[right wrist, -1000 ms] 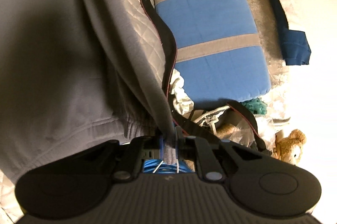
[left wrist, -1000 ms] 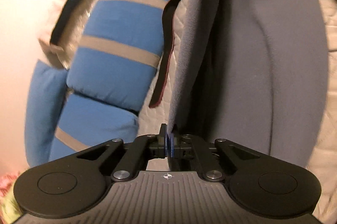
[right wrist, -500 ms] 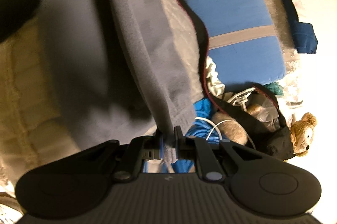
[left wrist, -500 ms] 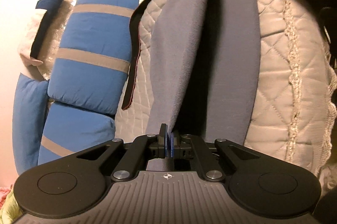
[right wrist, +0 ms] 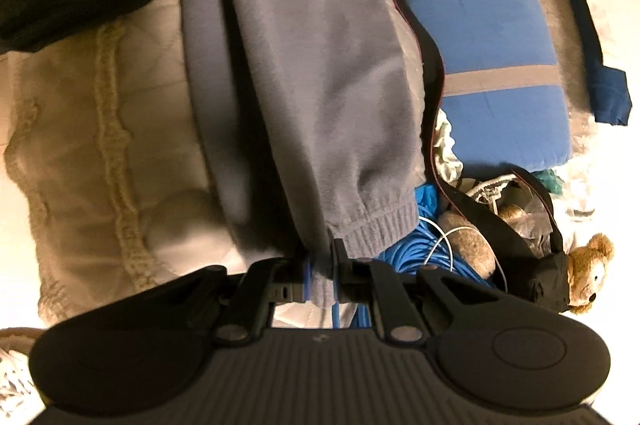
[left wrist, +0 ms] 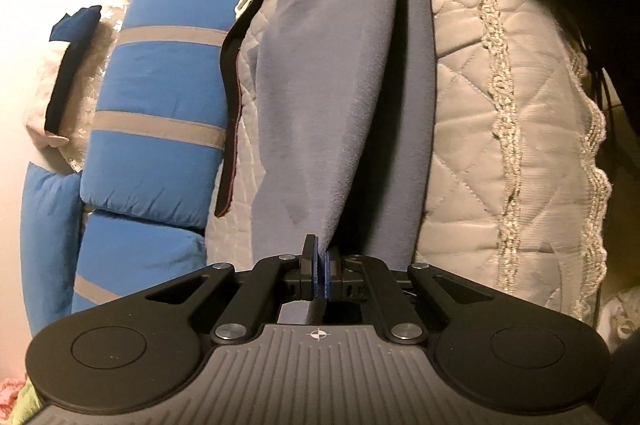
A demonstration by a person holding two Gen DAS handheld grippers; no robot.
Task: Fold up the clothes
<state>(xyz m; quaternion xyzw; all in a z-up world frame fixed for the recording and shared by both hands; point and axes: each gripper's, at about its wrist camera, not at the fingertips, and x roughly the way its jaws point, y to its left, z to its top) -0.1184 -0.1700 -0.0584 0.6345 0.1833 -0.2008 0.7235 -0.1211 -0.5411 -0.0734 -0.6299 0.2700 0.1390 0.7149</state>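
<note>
Both tongs are clamped on cloth. The left tongs pinch a thin edge of the grey fleece sweatpants, pads pressed nearly together on the fabric. Over on the other side, the right tongs bite the ribbed ankle cuff of the same garment, the cuff bunched between the blue pads. The sweatpants hang stretched between the two grips, draped above the quilted white bedspread, with a long fold running down the middle.

This looks like the carry-and-lay stage of a fold: the garment is lifted, not yet flat. The next move, I'd judge, calls for bringing the cuff end toward the other held edge or lowering the pants onto the bedspread, keeping tension even so the legs stay aligned.

Mind the black strap beside the garment, and the blue cable and teddy bear near the cuff.
</note>
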